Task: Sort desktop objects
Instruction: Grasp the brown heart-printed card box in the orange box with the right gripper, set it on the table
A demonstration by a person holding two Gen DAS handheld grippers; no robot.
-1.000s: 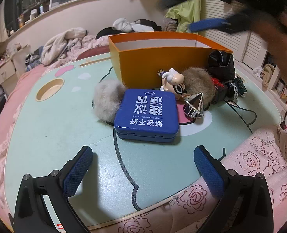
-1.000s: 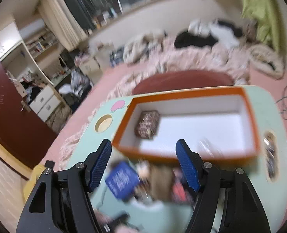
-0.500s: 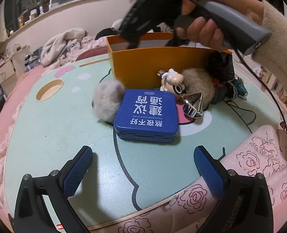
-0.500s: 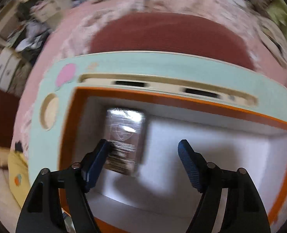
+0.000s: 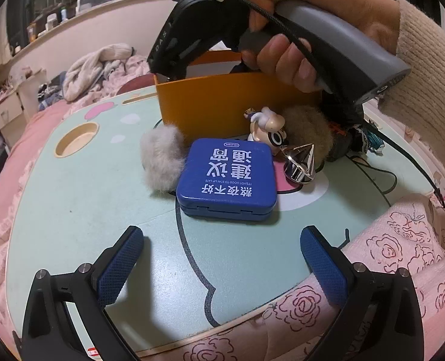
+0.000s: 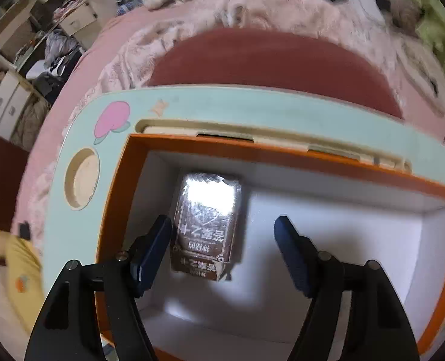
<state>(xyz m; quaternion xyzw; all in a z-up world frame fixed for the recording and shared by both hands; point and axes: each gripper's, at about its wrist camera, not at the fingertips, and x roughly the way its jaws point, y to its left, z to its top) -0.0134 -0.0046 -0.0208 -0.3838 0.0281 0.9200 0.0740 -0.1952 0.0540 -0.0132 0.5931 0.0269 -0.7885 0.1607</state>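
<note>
An orange box (image 5: 210, 102) with a white inside stands at the back of the mint-green table (image 5: 78, 204). In front of it lie a blue tin (image 5: 227, 177), a grey fur ball (image 5: 162, 159), a brown fur ball (image 5: 308, 126), a small figurine (image 5: 266, 126) and a silver cone (image 5: 302, 162). My left gripper (image 5: 222, 258) is open and empty, just short of the blue tin. My right gripper (image 6: 224, 249) is open, reaching down into the orange box (image 6: 282, 152) over a shiny brown card pack (image 6: 206, 219) on the box floor. The pack sits between its fingers, nearer the left one.
A round cup recess (image 5: 76, 141) is set into the table's left side. Dark items and a cable (image 5: 370, 162) lie at the right of the pile. Pink bedding (image 5: 403, 240) surrounds the table. The hand holding the right gripper (image 5: 282, 48) hangs above the box.
My right gripper swung from above the table down into the orange box and now straddles the card pack. My left gripper has not moved.
</note>
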